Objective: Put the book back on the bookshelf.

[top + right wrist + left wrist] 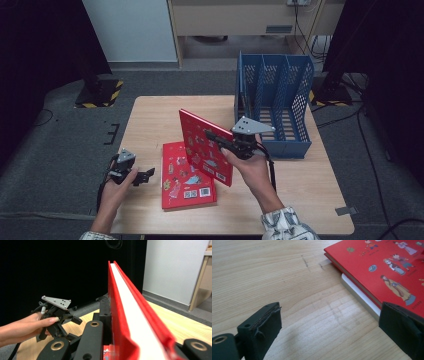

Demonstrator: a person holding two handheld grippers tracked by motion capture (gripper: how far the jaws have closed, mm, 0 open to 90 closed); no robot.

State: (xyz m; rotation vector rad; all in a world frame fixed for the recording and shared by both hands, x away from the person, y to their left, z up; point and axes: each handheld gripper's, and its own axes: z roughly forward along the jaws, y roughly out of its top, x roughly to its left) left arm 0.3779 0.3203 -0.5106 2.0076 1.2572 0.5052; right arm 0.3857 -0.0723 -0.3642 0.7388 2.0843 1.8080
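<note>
Right gripper (pixel 215 137) has its jaws clamped on a thin red book's (pixel 206 146) edge, holding it upright above another red book (pixel 186 186) flat on the surface (pixel 150 115), stiff, light, best gripped by the edge; left gripper (pixel 145 175) jaws wide open, empty; blue file rack (pixel 274 102) looks empty.

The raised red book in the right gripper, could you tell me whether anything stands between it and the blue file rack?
Nothing visible does. The right gripper holds the red book upright; bare table lies before the blue file rack.
</note>
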